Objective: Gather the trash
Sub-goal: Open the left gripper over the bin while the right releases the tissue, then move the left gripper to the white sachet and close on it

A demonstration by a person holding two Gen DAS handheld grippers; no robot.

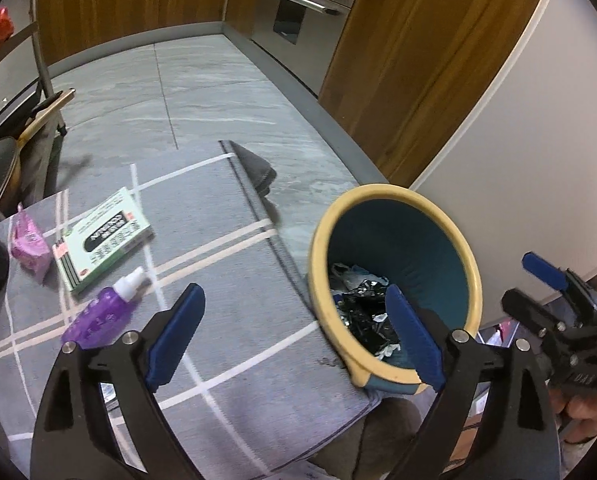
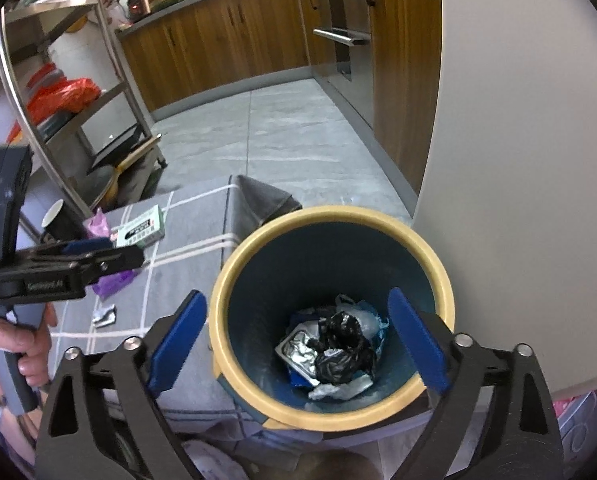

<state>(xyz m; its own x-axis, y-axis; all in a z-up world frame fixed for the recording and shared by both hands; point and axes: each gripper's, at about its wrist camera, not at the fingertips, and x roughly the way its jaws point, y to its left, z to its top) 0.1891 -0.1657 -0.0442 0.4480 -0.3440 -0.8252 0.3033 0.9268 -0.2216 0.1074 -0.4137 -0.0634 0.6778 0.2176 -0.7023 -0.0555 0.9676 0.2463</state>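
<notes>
A teal bin with a yellow rim point(image 1: 454, 240) point(image 2: 234, 268) stands on a grey checked cloth point(image 1: 226, 216). Black plastic point(image 2: 338, 352), foil and wrappers lie inside it. My right gripper point(image 2: 298, 336) is open and empty, right above the bin's mouth. My left gripper point(image 1: 294, 332) is open and empty over the cloth, left of the bin. On the cloth lie a purple bottle point(image 1: 102, 312), a green-white box point(image 1: 102, 240), a pink packet point(image 1: 28, 244) and a small foil scrap point(image 2: 104, 315). The left gripper also shows in the right wrist view point(image 2: 86, 254).
A dark paper cup point(image 2: 56, 218) stands at the cloth's far left. A metal shelf rack point(image 2: 78, 92) with bags stands to the left. Wooden cabinets point(image 2: 226, 40), an oven point(image 1: 302, 12) and a white wall point(image 2: 518, 160) lie beyond a grey tiled floor point(image 1: 202, 92).
</notes>
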